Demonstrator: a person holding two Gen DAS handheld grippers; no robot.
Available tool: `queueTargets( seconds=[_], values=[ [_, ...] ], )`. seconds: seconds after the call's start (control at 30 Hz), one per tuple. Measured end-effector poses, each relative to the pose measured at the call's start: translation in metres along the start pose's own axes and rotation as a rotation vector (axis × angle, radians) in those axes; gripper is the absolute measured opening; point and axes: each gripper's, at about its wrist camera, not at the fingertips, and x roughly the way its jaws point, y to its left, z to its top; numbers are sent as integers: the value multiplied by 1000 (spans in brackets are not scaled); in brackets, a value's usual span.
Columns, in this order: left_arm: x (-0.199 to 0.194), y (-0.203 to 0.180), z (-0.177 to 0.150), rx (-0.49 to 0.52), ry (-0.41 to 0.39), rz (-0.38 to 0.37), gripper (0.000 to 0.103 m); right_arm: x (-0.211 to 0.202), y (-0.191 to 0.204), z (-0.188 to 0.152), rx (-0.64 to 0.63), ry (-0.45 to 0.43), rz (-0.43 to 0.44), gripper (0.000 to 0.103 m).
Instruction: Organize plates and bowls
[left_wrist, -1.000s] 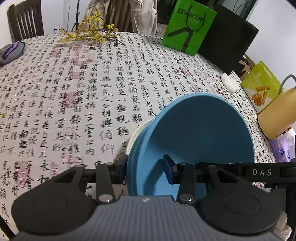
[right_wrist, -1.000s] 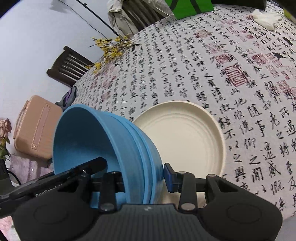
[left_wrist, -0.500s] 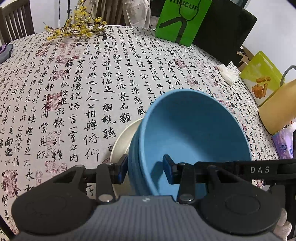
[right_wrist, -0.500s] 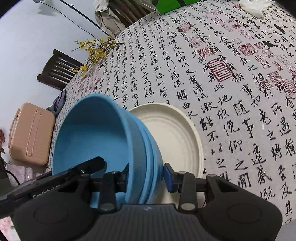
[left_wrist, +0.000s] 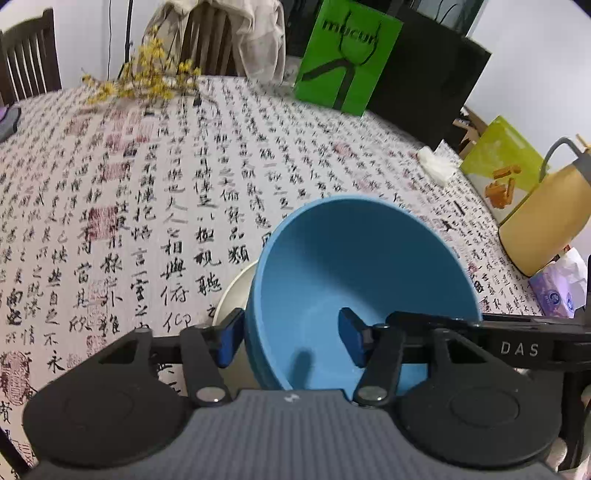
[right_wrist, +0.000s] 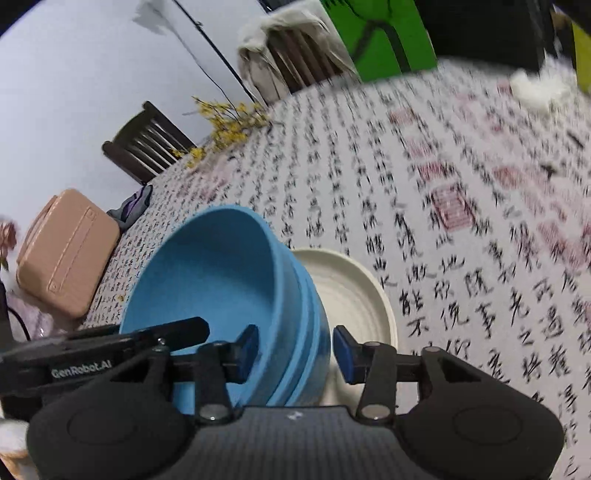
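The table (left_wrist: 147, 192) is big and round, with a cloth full of writing. A white plate (right_wrist: 354, 295) lies flat on it, near me. The blue bowls (right_wrist: 229, 280) are nested in a stack and sit on that plate, at its edge closest to me.

I am letting the stack go. My left gripper (left_wrist: 291, 339) has one finger outside the wall and one inside the top bowl. My right gripper (right_wrist: 291, 349) does the same on the other side of the rim. Both sets of jaws are opening, and the pads look clear of the wall now, with gaps showing.

To do this well, I think I should open all the way first, then pull both grippers back together, so no pad catches the rim and tips the stack.

The bowls are round, so they have no long side. Their mouths face up, leaning a bit away from me toward the far side.
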Motion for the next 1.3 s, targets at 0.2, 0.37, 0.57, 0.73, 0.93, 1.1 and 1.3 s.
queueTargets(
  seconds=[0.2,0.37,0.57,0.73,0.93,1.1,1.3],
  values=[
    [-27,-6,-14,32,-152,58,76,-21,-1,-12,-49,-95,34,60],
    [-50,-10,-35,37,-296,63,101,-43,-1,-36,-112,-260,58,88],
    [-77,-9,-77,48,-521,78,103,-66,7,-73,-203,-482,37,103],
    [-85,-7,-114,49,-624,143,103,-76,15,-106,-274,-562,-5,103],
    [-96,-4,-150,32,-657,173,103,-90,21,-146,-311,-618,-61,103],
    [-108,6,-182,8,-656,172,103,-100,23,-185,-302,-619,-72,103],
    [-121,4,-217,33,-656,160,103,-109,28,-226,-308,-636,-107,103]
  ],
)
